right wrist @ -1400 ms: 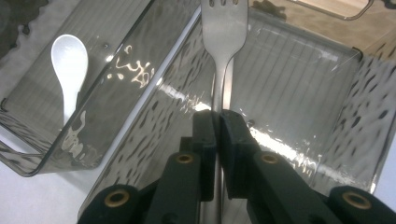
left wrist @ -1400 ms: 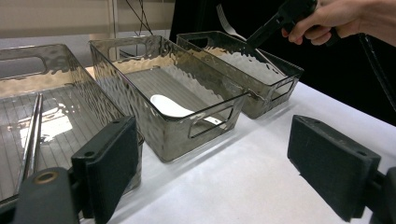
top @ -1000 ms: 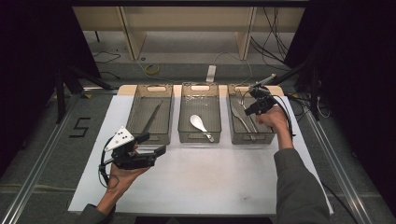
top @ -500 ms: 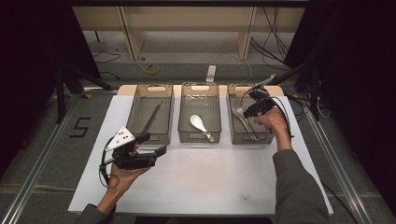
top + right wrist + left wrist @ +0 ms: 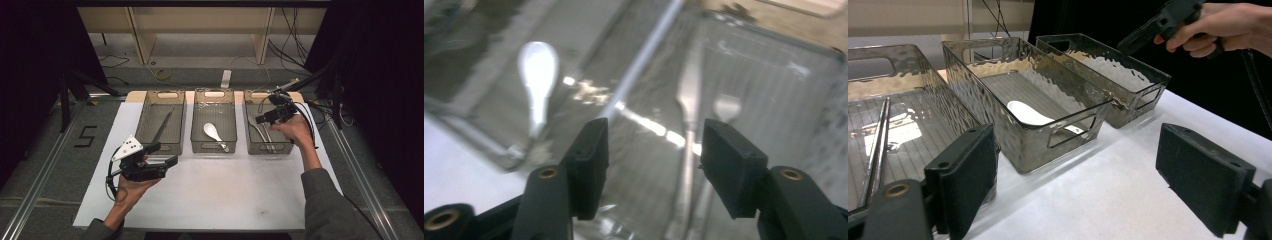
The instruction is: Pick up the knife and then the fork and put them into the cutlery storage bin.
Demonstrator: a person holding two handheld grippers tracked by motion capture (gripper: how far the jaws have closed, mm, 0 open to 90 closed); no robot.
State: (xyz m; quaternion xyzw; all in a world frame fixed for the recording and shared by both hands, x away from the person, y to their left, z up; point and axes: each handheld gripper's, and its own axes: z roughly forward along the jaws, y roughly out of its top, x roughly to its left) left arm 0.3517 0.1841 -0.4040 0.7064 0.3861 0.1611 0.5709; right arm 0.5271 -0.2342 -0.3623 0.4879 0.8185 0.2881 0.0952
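Three clear grey bins stand in a row at the back of the white table. The left bin (image 5: 148, 114) holds a pair of metal chopsticks (image 5: 162, 126) (image 5: 878, 145). A white spoon (image 5: 215, 134) (image 5: 1028, 114) (image 5: 538, 65) lies in the middle bin (image 5: 199, 131). In the right bin (image 5: 292, 145) lie a metal fork (image 5: 725, 107) and other metal cutlery (image 5: 262, 132). My right gripper (image 5: 261, 120) (image 5: 654, 160) hovers over the right bin; its jaws have just been opening and hold nothing. My left gripper (image 5: 162, 154) (image 5: 1073, 185) rests open and empty near the left bin's front.
The white table mat (image 5: 225, 195) stretches in front of the bins. Metal rails (image 5: 350, 160) run along both table sides. A "5" mark (image 5: 86, 136) sits on the left. A shelf frame and cables stand beyond the table.
The right hand has lifted its gripper up out of the right bin, and the cutlery stays in the bin. The left hand has not moved.
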